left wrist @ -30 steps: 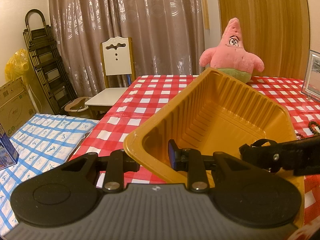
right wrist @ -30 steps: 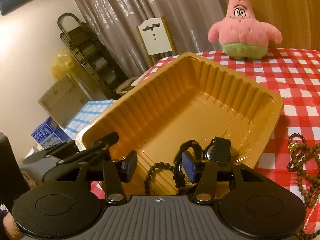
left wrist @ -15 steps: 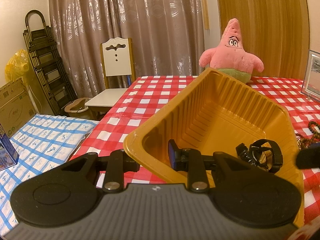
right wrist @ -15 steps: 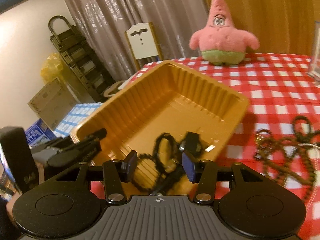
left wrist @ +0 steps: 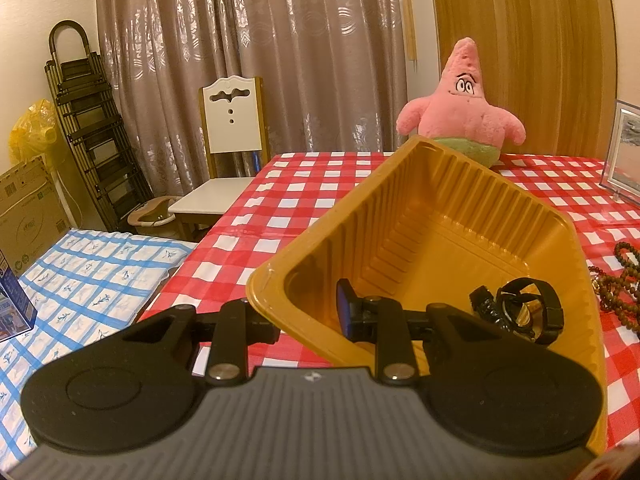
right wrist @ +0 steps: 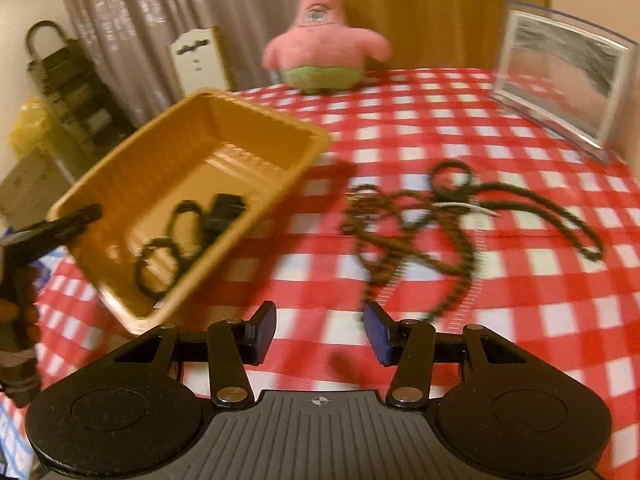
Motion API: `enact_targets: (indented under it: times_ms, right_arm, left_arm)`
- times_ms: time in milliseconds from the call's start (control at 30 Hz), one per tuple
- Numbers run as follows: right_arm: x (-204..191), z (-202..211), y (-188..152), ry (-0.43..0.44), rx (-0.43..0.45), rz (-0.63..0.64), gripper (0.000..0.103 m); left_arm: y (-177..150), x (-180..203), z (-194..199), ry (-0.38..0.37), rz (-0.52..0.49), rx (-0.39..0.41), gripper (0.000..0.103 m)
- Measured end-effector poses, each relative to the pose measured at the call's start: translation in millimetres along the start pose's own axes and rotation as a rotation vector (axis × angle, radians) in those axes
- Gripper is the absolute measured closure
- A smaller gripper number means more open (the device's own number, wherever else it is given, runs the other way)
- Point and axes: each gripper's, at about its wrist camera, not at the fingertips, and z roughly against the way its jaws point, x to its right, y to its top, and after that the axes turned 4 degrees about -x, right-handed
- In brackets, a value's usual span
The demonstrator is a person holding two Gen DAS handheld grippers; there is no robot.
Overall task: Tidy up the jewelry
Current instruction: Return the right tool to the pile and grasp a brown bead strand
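Observation:
A yellow plastic tray (left wrist: 448, 200) (right wrist: 256, 120) rests tilted on the red checked tablecloth. My left gripper (left wrist: 304, 320) is shut on its near wall, one finger inside and one outside. A black watch (left wrist: 520, 308) (right wrist: 224, 212) and a dark bead bracelet (right wrist: 160, 260) lie in the tray. Right of the tray, a tangle of dark bead necklaces (right wrist: 440, 224) (left wrist: 620, 280) lies on the cloth. My right gripper (right wrist: 320, 332) hovers open over the cloth, just short of the beads, with nothing between its fingers.
A pink star-shaped plush toy (left wrist: 464, 112) (right wrist: 320, 40) sits at the table's far side. A clear photo frame (right wrist: 560, 76) stands at the back right. Beyond the table's left edge are a white chair (left wrist: 232, 148), a folded ladder (left wrist: 88, 128) and a blue checked surface (left wrist: 80, 280).
My right gripper has drawn out of the tray and swung right over the tablecloth toward the necklaces. The watch it carried now lies in the tray. My left gripper has not moved.

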Motion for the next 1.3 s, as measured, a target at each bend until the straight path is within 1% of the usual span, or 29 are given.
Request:
enact_targets:
  times_ms: [100, 200, 300, 400, 500, 600, 800, 1067, 1233, 1267, 1300]
  right_arm:
    - [15.3, 0.9, -2.5, -0.052, -0.002, -0.003, 0.053]
    - [26.9, 1.4, -3.4, -0.102, 0.013, 0.027, 0.055]
    - [34.9, -0.5, -1.7, -0.138, 0.024, 0.088, 0.061]
    - [40.9, -5.6, 1.7, -0.166, 0.03, 0.161, 0.064]
    - [43.6, -12.2, 5.4, -0.175, 0.033, 0.232, 0.067]
    - [44.7, -20.7, 8.3, -0.169, 0.023, 0.293, 0.07]
    - [46.4, -35.8, 16.2, -0.132, 0.004, 0.39, 0.072]
    - [47.3, -58.9, 22.5, -0.106, -0.047, 0.488, 0.077]
    - [48.3, -68.1, 29.7, -0.089, -0.063, 0.534, 0.079]
    - [48.0, -69.1, 30.8, -0.082, -0.069, 0.544, 0.086]
    - [47.6, -70.1, 31.9, -0.067, -0.079, 0.558, 0.097]
  left_arm:
    - [0.0, 0.1, 0.0, 0.0, 0.0, 0.0, 0.079]
    - [0.0, -0.1, 0.0, 0.0, 0.0, 0.0, 0.079]
    - [-0.1, -0.1, 0.1, 0.0, 0.0, 0.001, 0.079]
    - [0.0, -0.1, -0.2, 0.001, 0.001, 0.0, 0.079]
    - [-0.3, -0.4, 0.6, 0.001, 0.001, -0.001, 0.079]
    - [-0.4, -0.8, 1.3, 0.002, 0.0, 0.0, 0.079]
    - [-1.1, -1.3, 2.8, 0.003, 0.002, -0.002, 0.079]
    - [-1.4, -1.3, 3.1, 0.003, 0.003, -0.002, 0.079]
    - [-2.0, -3.0, 4.1, 0.005, 0.002, -0.002, 0.078]
    - [-1.8, -2.4, 3.9, 0.004, 0.004, -0.003, 0.078]
    - [-1.8, -2.2, 3.9, 0.004, 0.003, -0.002, 0.078]
